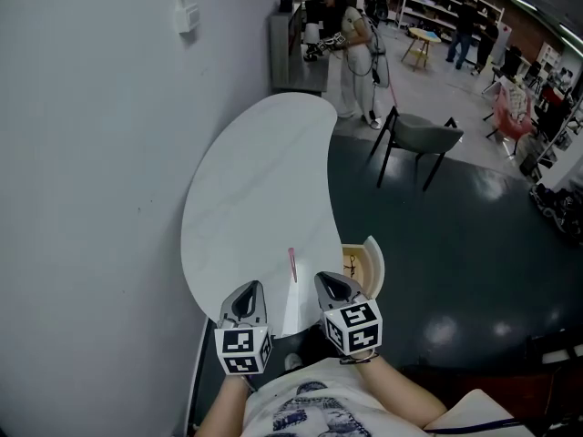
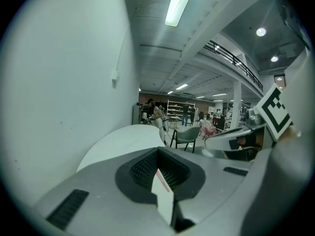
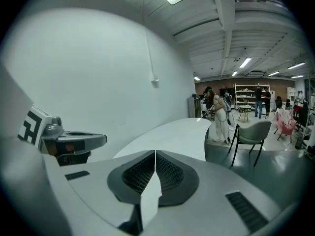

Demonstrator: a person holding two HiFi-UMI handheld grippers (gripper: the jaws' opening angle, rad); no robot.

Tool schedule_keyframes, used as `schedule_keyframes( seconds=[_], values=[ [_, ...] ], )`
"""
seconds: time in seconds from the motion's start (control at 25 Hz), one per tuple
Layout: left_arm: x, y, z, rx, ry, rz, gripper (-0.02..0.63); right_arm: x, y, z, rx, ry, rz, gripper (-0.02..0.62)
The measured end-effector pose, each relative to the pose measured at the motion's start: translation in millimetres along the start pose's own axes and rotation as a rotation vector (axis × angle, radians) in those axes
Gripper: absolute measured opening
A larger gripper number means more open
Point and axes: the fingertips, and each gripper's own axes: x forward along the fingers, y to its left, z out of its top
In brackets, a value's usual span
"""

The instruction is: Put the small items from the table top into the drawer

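The left tongs (image 1: pixel 252 286) and right tongs (image 1: pixel 325 279) hover pinched closed above the white surface (image 1: pixel 255 180), a red pen (image 1: pixel 292 264) between them

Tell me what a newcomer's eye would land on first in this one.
The curved white table against the wall stands out, nearly bare except for a slim pink pen near its close end. Just right of that end an open drawer shows something small inside. The left tool and right tool, both shut, flank the pen.
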Motion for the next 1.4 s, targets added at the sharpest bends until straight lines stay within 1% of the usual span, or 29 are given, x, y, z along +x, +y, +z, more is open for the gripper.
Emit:
schedule_keyframes(
  seconds=[0.2,0.4,0.56,0.84,0.88,0.96,1.12,1.28,1.4],
  values=[
    [13,8,-16,-0.025,0.024,0.005,0.02,21,3,-18,-0.008,0.049,0.022,0.023],
    [25,16,-29,-0.023,0.052,0.008,0.019,42,2,-36,-0.002,0.1,0.042,0.023],
    [42,25,-34,-0.038,0.078,0.016,0.018,64,0,-45,-0.005,0.151,0.063,0.025],
    [79,33,-37,-0.037,0.111,-0.002,0.02,102,-16,-56,-0.002,0.214,0.071,0.028],
    [83,35,-37,-0.039,0.116,0.0,0.019,107,-18,-58,0.002,0.227,0.075,0.037],
    [92,42,-37,-0.036,0.129,0.004,0.019,118,-20,-62,0.015,0.258,0.085,0.081],
    [110,51,-42,-0.035,0.16,0.008,0.018,139,-26,-74,0.029,0.304,0.097,0.099],
    [128,53,-47,-0.034,0.19,-0.002,0.019,157,-30,-95,0.046,0.375,0.115,0.159],
    [139,53,-53,-0.035,0.211,-0.005,0.019,169,-31,-109,0.035,0.407,0.128,0.166]
  ],
)
